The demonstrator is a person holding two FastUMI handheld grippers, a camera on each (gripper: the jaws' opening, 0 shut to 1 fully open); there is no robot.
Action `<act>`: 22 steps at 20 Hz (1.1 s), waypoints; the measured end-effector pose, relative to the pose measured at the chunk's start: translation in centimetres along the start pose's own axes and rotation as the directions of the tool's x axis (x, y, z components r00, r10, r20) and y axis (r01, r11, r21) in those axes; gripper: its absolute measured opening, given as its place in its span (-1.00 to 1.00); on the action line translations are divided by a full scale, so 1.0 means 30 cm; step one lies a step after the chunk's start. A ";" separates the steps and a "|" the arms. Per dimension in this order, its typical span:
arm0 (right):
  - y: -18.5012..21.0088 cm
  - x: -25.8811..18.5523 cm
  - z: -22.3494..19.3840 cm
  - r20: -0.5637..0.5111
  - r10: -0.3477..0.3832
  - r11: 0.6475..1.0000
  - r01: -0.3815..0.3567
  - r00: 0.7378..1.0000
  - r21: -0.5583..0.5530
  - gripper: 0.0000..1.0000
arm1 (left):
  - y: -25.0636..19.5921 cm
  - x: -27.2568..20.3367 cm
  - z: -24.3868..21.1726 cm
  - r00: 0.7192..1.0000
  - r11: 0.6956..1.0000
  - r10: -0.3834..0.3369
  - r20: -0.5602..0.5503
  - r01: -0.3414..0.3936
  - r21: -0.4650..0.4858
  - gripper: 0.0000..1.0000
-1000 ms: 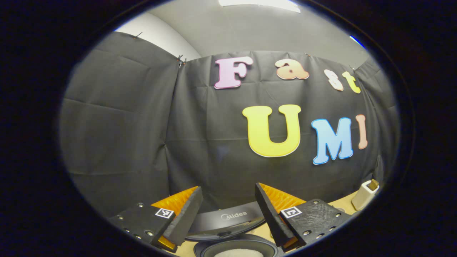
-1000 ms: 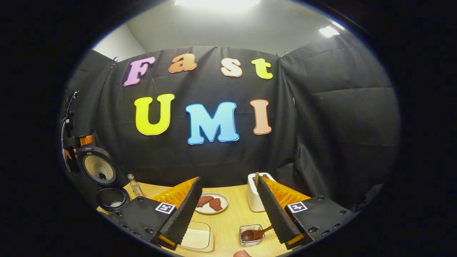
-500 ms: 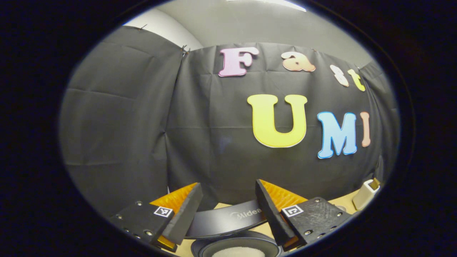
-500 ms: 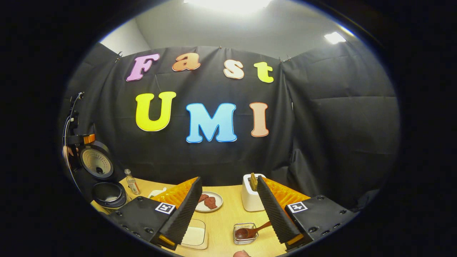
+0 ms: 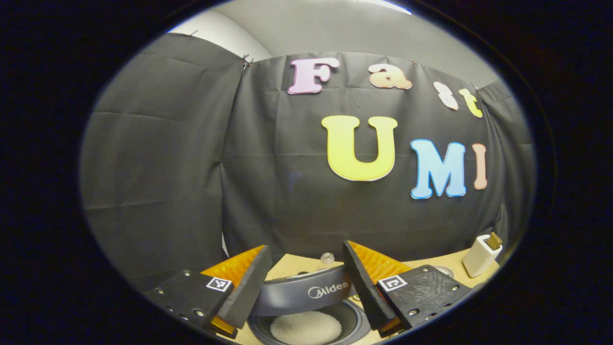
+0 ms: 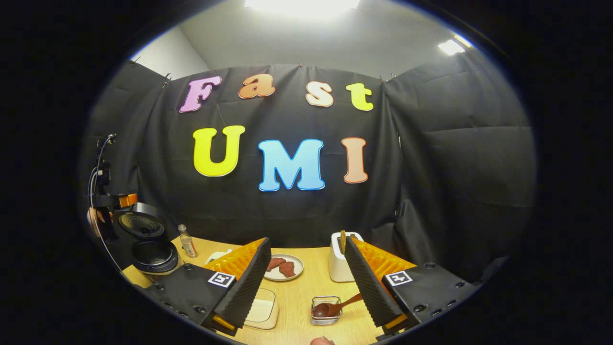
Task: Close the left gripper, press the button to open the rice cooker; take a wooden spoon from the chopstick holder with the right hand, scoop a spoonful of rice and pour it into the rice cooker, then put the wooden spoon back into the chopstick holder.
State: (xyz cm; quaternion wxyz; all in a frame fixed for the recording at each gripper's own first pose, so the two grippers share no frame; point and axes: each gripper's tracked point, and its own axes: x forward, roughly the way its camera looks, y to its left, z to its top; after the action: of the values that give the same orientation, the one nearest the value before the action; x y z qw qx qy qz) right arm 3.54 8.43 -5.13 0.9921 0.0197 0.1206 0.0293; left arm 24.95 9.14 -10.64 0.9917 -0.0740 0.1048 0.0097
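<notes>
The dark rice cooker (image 6: 152,253) stands at the table's far left, its lid (image 6: 141,224) tilted partway over the pot. In the left gripper view that lid (image 5: 306,292) sits just past my open left gripper (image 5: 306,253), and white rice (image 5: 306,328) lies in the pot below. A hand holds the left gripper (image 6: 114,200) above the lid. The white chopstick holder (image 6: 340,264) carries a wooden spoon handle (image 6: 343,241). My right gripper (image 6: 306,242) hangs open over the table with nothing between its fingers.
A small bottle (image 6: 187,241) stands beside the cooker. A plate with meat pieces (image 6: 283,267) lies mid-table. Near the front are a shallow rectangular dish (image 6: 262,310) and a small clear box holding a dark spoon (image 6: 327,310). The chopstick holder (image 5: 481,256) shows far right.
The cooker lid has swung from upright to tilted forward over the pot. The left gripper has dipped towards it, bringing more of the rice into sight. The right gripper drifted slightly.
</notes>
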 end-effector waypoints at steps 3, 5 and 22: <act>-0.017 -0.017 -0.007 -0.005 0.025 1.000 -0.025 1.000 0.001 0.95 | -0.025 -0.048 -0.053 1.000 1.000 -0.003 -0.025 0.003 -0.003 0.87; -0.029 -0.028 -0.016 -0.011 0.040 0.999 -0.040 0.999 -0.003 0.95 | -0.042 -0.078 -0.095 0.999 1.000 -0.006 -0.038 0.006 -0.001 0.87; -0.041 -0.036 -0.053 -0.051 0.120 0.992 -0.122 0.991 -0.035 0.95 | -0.119 -0.219 -0.416 0.994 0.999 -0.036 -0.101 0.038 0.018 0.87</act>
State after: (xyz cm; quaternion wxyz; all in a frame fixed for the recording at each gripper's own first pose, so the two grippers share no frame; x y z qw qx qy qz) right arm 2.17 7.19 -6.46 0.9854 0.0074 0.1430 0.0924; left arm 16.08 3.72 -20.82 0.9859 -0.0663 0.1533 -0.0133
